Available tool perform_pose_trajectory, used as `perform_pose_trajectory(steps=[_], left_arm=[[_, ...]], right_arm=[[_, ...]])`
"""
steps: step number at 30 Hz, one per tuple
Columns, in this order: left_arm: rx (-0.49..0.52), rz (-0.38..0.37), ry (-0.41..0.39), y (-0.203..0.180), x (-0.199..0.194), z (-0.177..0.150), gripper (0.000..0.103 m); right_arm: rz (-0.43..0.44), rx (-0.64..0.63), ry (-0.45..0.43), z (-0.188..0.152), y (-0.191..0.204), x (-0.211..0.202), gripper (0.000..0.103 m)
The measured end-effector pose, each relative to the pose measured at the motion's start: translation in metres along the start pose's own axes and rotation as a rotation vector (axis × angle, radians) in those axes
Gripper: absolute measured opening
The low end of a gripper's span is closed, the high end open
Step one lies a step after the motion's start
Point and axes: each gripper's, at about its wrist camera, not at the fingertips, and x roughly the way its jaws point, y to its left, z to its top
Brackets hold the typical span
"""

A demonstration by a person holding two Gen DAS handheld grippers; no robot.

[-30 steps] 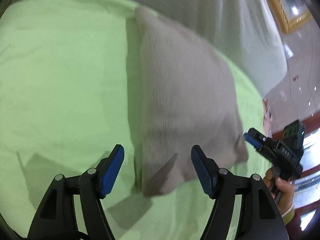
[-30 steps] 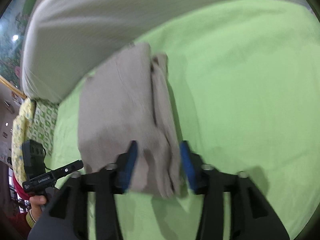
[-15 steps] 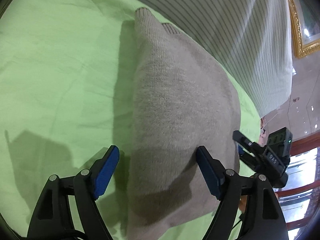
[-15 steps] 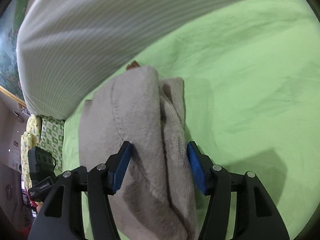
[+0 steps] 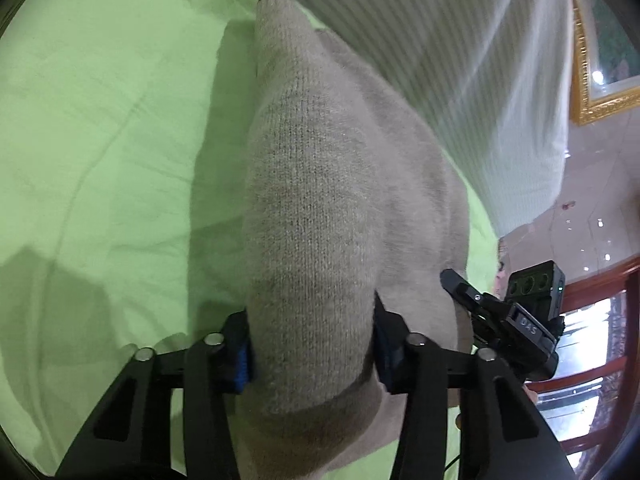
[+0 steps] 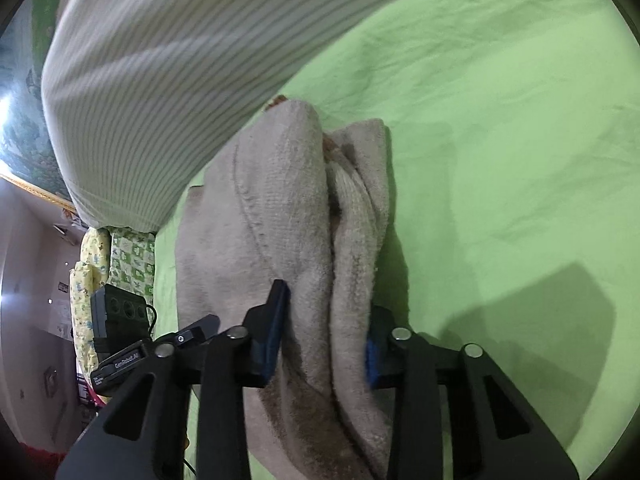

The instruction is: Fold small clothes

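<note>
A folded beige knit garment (image 5: pixel 320 208) lies on a light green sheet (image 5: pixel 100 140). My left gripper (image 5: pixel 312 344) has its jaws closing on the near edge of the garment, and its blue pads press into the bunched knit on both sides. In the right wrist view the same garment (image 6: pixel 280 220) shows its stacked folded layers. My right gripper (image 6: pixel 324 340) is closing too, its pads squeezing those layers at the near end. The right gripper (image 5: pixel 516 320) also appears at the garment's right side in the left wrist view.
A person in a white striped top (image 6: pixel 180 60) leans over the far side of the garment. The green sheet (image 6: pixel 500 140) spreads wide to the right. A patterned cushion (image 6: pixel 120 256) sits at the bed's edge, and a gold picture frame (image 5: pixel 592 92) hangs beyond.
Both grippers came forward and down onto the garment's near edge, then narrowed from wide open until their pads pinch the fabric, which now bulges up between the jaws.
</note>
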Motion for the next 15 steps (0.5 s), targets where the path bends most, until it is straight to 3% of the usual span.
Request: perform_pose_trajectory(steps=[7,15], left_arm=[[-0.007,-0.004,-0.050,0.007,-0.055,-0.029,0.041],[-0.005,0.052,-0.120,0.046,-0.151,-0.070,0.041]], right_arm=[[0.048,-0.031,0.003,-0.024,0.039,-0.014,0.027],[0.156,-0.048,0.063,-0.092,0.096,0.012,0.026]])
